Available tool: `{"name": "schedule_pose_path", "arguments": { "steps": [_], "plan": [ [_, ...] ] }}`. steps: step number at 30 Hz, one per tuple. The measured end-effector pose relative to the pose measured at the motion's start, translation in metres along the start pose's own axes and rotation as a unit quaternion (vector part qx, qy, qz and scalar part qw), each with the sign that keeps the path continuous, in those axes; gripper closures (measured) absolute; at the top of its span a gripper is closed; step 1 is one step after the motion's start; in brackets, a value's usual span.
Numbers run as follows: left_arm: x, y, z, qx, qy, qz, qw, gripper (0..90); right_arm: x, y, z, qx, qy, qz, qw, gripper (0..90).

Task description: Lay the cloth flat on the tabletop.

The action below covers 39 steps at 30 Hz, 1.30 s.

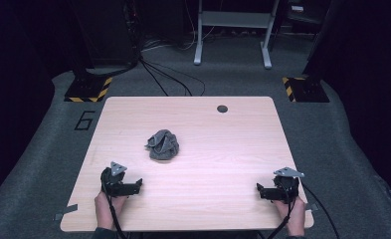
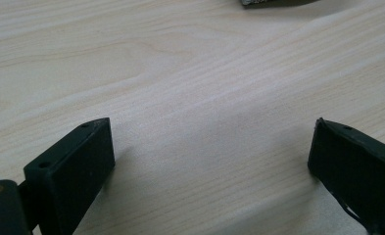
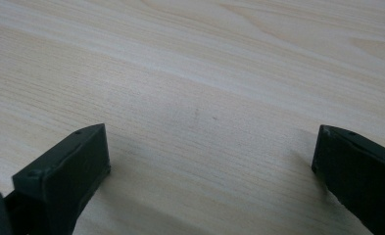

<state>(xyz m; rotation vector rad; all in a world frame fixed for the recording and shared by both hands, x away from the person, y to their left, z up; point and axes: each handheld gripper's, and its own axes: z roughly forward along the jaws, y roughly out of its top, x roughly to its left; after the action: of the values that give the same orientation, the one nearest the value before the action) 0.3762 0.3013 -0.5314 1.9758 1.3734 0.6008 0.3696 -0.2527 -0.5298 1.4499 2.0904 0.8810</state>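
A crumpled grey cloth lies a little left of the middle of the light wooden table. My left gripper rests near the front left of the table, pointing inward to the right, below and left of the cloth. In the left gripper view its jaws stand wide apart, the left gripper holding nothing over bare wood. My right gripper sits near the front right edge, pointing inward to the left. The right gripper is also open and empty in its own view.
A dark round cable hole marks the table's far edge. Beyond the table stand a white metal frame, floor cables and two black bases with yellow hazard stripes. A dark edge shows at the top of the left gripper view.
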Motion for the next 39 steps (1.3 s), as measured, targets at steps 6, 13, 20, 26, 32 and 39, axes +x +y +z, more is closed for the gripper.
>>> {"name": "schedule_pose_path", "arguments": {
  "steps": [6, 13, 20, 26, 32, 39],
  "plan": [
    [0.0, 0.0, 0.0, 0.0, -0.001, 0.001, 1.0, 3.4, 0.0, 0.0, 0.0, -0.002, -0.001, -0.001, 1.0, 0.1],
    [0.0, 0.0, 0.0, 0.001, -0.004, 0.005, 1.0, 3.4, 0.0, 0.0, 0.0, -0.002, -0.001, -0.001, 1.0, 0.1],
    [0.003, 0.001, -0.001, 0.002, -0.004, -0.004, 1.0, 5.0, 0.0, 0.0, 0.0, -0.004, -0.001, -0.003, 1.0, 0.1],
    [0.007, 0.004, -0.004, -0.013, -0.019, -0.015, 0.9996, 7.6, 0.0, 0.0, 0.0, -0.004, -0.002, -0.003, 1.0, 0.1],
    [0.002, 0.018, -0.003, -0.017, -0.03, -0.007, 0.9994, 8.6, 0.0, 0.0, 0.0, 0.001, -0.003, 0.003, 1.0, 0.1],
    [-0.01, 0.049, 0.0, -0.035, -0.051, 0.007, 0.9981, 9.2, 0.0, 0.0, 0.0, -0.002, -0.002, -0.002, 1.0, 0.4]
  ]
}}
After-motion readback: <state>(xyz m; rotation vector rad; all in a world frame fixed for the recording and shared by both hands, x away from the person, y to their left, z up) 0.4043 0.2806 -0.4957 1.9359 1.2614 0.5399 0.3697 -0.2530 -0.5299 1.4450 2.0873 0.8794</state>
